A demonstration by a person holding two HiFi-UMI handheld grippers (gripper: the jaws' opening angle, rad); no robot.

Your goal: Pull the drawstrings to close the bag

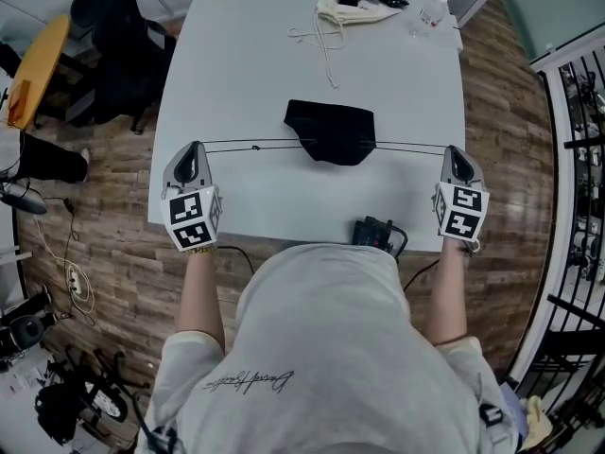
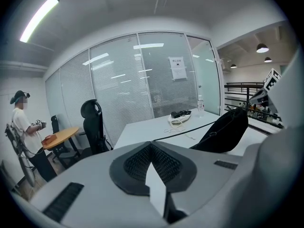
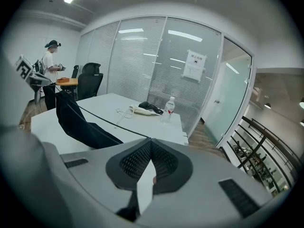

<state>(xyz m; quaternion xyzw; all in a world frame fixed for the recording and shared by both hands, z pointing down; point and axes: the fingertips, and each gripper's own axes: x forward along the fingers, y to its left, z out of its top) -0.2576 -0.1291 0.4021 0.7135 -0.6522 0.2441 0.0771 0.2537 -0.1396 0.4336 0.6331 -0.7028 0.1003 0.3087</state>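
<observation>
The black bag (image 1: 331, 130) lies on the white counter (image 1: 236, 45) between my two claws, about midway and a little farther from me than their tips. The coming move turns on that. Both strings lie in one straight line across the counter, left to right, so any further pull has to go outward along that line, each hand drawing away from the bag. My left claw (image 1: 196, 148) is pinched fully together on the end of the left drawstring (image 1: 250, 145), which runs taut from its tip rightward to the bag's mouth. My right claw (image 1: 455, 149) is clamped just as tight on the right drawstring (image 1: 411, 146), which is stretched leftward to the same mouth. Neither hand is clearly nearer, and both sit well apart from the cloth, near the counter's two side edges. From each claw's own view the bag looks bunched and partly lifted by the strings (I cannot tell whether the mouth is completely shut), so I judge the closing to be well along, with little slack left to take up.
</observation>
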